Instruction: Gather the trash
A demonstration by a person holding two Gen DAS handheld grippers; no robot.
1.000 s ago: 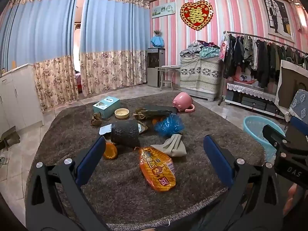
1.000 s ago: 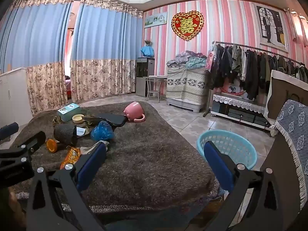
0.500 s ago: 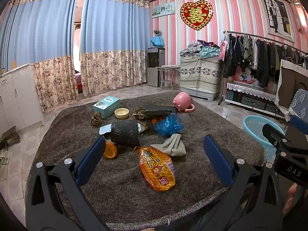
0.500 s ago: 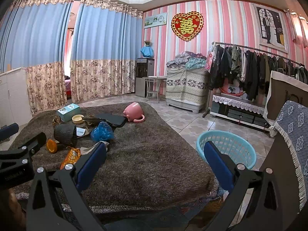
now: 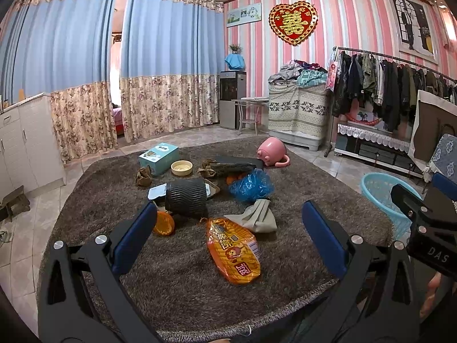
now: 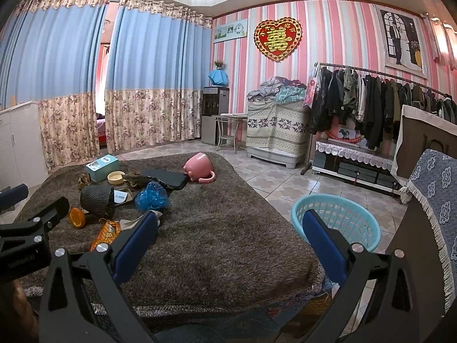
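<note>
On the brown shaggy cover of the table point(image 5: 182, 285) lies an orange snack wrapper point(image 5: 232, 250), with a crumpled grey paper point(image 5: 255, 214), a blue plastic bag point(image 5: 250, 184) and an orange lid point(image 5: 163, 223) behind it. My left gripper point(image 5: 225, 237) hovers open over the near edge, the wrapper between its fingers' line of sight, nothing held. My right gripper point(image 6: 228, 243) stands open farther right, empty. A light blue basket point(image 6: 337, 220) sits on the floor right of the table. The wrapper point(image 6: 107, 233) also shows in the right wrist view.
Farther back lie a black ribbed cup point(image 5: 185, 198) on its side, a teal box point(image 5: 158, 157), a cream dish point(image 5: 182, 168), a black case point(image 5: 237, 164) and a tipped pink mug point(image 5: 271, 153). A clothes rack point(image 6: 377, 108) and a covered chair point(image 6: 434, 194) stand to the right.
</note>
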